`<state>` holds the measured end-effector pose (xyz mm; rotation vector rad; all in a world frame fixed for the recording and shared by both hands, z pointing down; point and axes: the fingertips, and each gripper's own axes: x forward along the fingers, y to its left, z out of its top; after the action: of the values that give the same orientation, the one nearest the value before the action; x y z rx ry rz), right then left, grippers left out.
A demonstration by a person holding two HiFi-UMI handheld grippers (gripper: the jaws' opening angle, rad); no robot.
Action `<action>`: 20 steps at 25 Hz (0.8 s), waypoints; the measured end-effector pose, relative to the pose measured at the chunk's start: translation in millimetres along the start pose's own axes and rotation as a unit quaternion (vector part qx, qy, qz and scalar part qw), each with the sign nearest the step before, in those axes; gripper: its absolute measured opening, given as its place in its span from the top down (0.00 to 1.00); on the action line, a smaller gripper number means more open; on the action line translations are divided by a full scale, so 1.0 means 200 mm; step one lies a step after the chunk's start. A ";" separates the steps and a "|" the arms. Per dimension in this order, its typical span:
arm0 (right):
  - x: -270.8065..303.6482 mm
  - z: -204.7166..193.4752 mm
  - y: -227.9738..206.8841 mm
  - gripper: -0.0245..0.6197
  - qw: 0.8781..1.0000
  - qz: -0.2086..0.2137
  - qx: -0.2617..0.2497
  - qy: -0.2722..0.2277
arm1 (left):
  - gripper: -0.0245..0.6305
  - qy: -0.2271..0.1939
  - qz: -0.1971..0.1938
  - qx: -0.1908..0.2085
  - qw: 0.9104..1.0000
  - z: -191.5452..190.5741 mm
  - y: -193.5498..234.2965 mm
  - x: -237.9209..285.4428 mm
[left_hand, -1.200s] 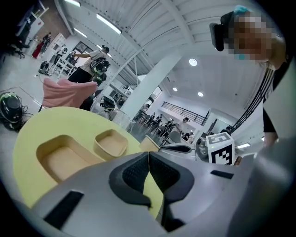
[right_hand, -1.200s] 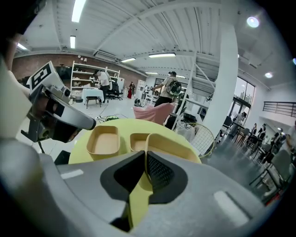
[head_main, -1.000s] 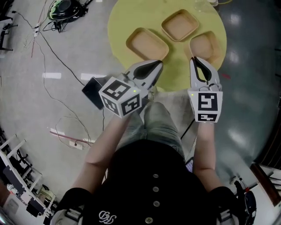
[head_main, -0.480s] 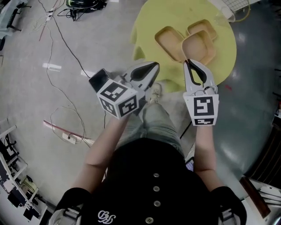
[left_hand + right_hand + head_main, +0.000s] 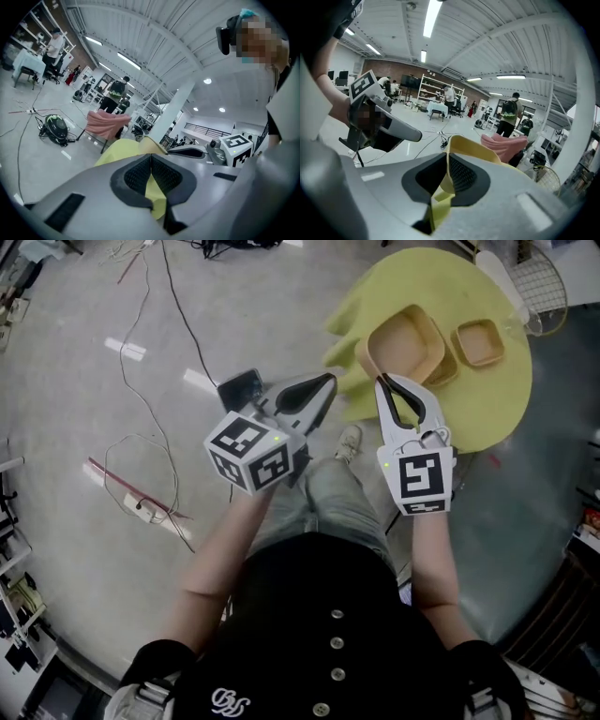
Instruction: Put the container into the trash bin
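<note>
While the yellow sheet is gripped at its near edge by both tools, three tan containers are carried on it. The sheet is spread in a rounded outline; what lies beneath it cannot be told.

Left tool: clenched on the sheet's near edge. In the left gripper view a fold of yellow is seen pinched between the ribbed pads, which meet along a single line.

Right tool: likewise clenched on the sheet. In the right gripper view a yellow strip is seen passing between the pads and hanging out below them.

Between the two tools the sheet's edge is drawn up into folds.

Large container: set on the sheet just beyond the right tool's tips; whether it is touched by them cannot be told. Small container: set beside it, toward the sheet's far side. Third container: partly hidden under the large container's rim.

Surroundings: a grey floor crossed by cables; a black box on the floor near the left tool; a wire basket past the sheet's far edge; a pink-draped chair beyond the sheet in the left gripper view.
</note>
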<state>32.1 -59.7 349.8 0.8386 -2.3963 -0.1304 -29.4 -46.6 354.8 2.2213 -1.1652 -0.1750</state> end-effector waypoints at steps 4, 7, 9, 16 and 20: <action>0.11 0.11 0.22 0.93 0.999 0.044 -0.021 -0.011 | 0.94 -0.022 0.034 -0.011 0.999 0.02 0.12 -0.21; 0.19 0.18 0.38 0.93 0.996 0.076 -0.035 -0.018 | 0.94 -0.035 0.060 -0.023 0.997 0.03 0.22 -0.35; 0.24 0.22 0.48 0.93 0.994 0.097 -0.046 -0.020 | 0.94 -0.043 0.074 -0.030 0.996 0.04 0.28 -0.44; 0.39 0.33 0.78 0.93 0.984 0.162 -0.075 -0.026 | 0.94 -0.069 0.135 -0.056 0.987 0.01 0.46 -0.77; 0.47 0.33 0.93 0.93 0.976 0.197 -0.091 -0.026 | 0.94 -0.079 0.167 -0.076 0.980 -0.05 0.56 -0.91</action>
<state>-163.5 26.3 393.9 0.2692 -2.5031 -0.2110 -213.4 52.8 399.4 1.8739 -1.5385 -0.2946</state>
